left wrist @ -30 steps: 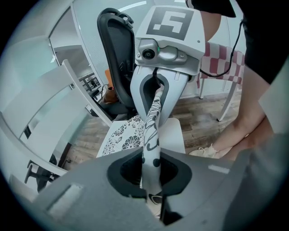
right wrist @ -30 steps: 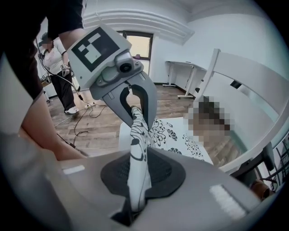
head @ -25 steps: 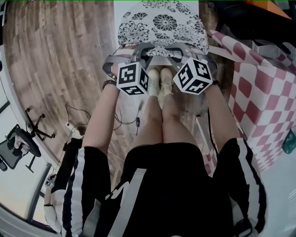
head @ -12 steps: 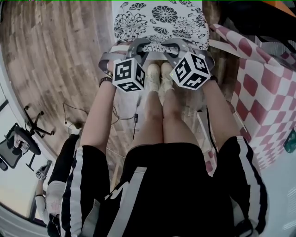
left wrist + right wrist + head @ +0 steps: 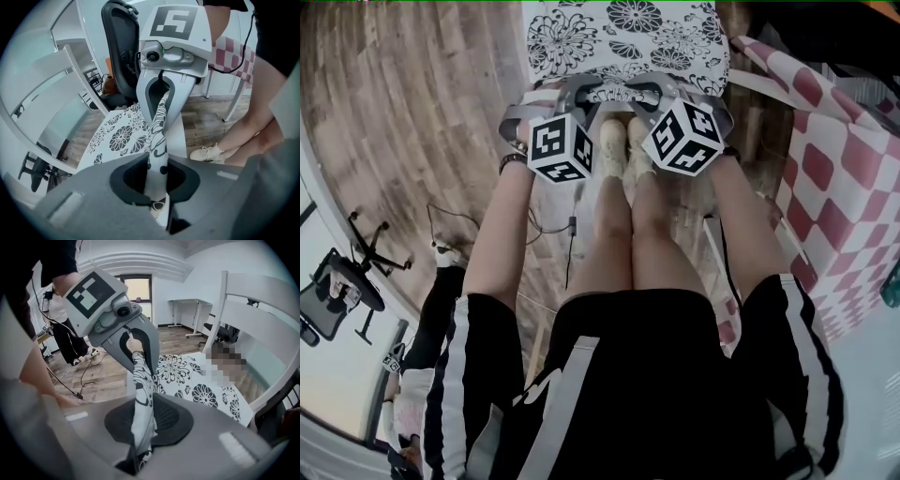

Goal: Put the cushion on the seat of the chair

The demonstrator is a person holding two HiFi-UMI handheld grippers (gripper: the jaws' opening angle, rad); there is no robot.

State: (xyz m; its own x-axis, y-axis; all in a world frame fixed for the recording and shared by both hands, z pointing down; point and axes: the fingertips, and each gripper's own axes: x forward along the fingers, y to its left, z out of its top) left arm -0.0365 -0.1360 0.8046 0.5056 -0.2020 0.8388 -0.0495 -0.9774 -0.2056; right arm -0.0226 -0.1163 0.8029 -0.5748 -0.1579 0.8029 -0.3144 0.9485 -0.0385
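Note:
The white cushion (image 5: pixel 623 37) with black flowers lies spread over the white chair's seat (image 5: pixel 182 137), in front of the slatted chair back (image 5: pixel 262 310). Its near edge is raised and pinched at two places. My left gripper (image 5: pixel 584 93) grips the left part of that edge; its jaws are easing open a little, with the fabric (image 5: pixel 157 154) still between the pads. My right gripper (image 5: pixel 657 93) is shut on the right part of the edge (image 5: pixel 140 399). Each gripper shows in the other's view, the right gripper (image 5: pixel 161 91) and the left gripper (image 5: pixel 133 345).
My legs and pale shoes (image 5: pixel 623 159) stand right at the seat's front. A red-and-white checked cloth (image 5: pixel 839 187) hangs on the right. A black office chair (image 5: pixel 337 291) and a cable (image 5: pixel 567 239) are on the wooden floor at left. Another black chair (image 5: pixel 119 47) stands behind.
Both grippers have sunk together with the cushion's near edge. In the head view the cushion and the marker cubes have slid a little toward the top of the picture.

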